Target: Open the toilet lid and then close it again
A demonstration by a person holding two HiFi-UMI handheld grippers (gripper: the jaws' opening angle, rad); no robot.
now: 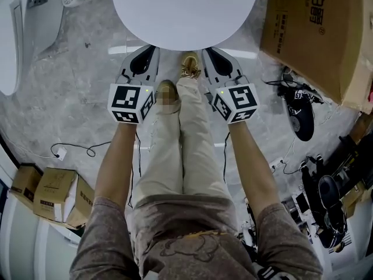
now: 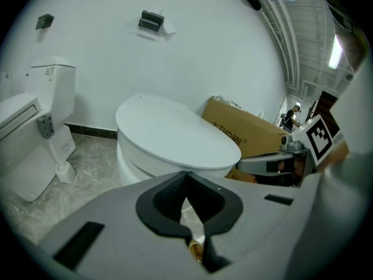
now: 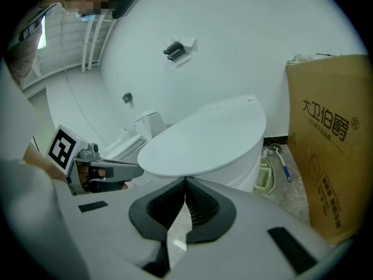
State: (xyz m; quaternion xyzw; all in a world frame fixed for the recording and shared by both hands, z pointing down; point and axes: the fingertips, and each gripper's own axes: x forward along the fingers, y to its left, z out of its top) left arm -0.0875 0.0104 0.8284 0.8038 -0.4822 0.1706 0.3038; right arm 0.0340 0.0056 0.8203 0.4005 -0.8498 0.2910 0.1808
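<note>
Left gripper (image 2: 186,175): jaws pressed together, nothing between the pads. Right gripper (image 3: 185,182): the same, pads meeting, empty. I hold the 2 side by side, 1 in each hand, marker cubes toward me, tips slanting down and forward. My legs run between them, with 1 tan shoe (image 1: 189,65) near the right gripper's tip.

Both tips sit at the front edge of the toilet lid (image 1: 185,10). I cannot tell whether either one touches the rim. The lid is down, lying flat and closed on the white bowl (image 2: 131,162) straight ahead of me.

Right of the toilet, a big cardboard box (image 1: 317,34) stands on the grey marbled floor (image 1: 76,98). Between that box and the bowl, a toilet brush (image 3: 280,159) leans over a pale green holder. To the left stands a second toilet (image 2: 29,127), well apart. At my lower left are 2 small cartons (image 1: 52,194) with a loose cable (image 1: 70,150) near them.
</note>
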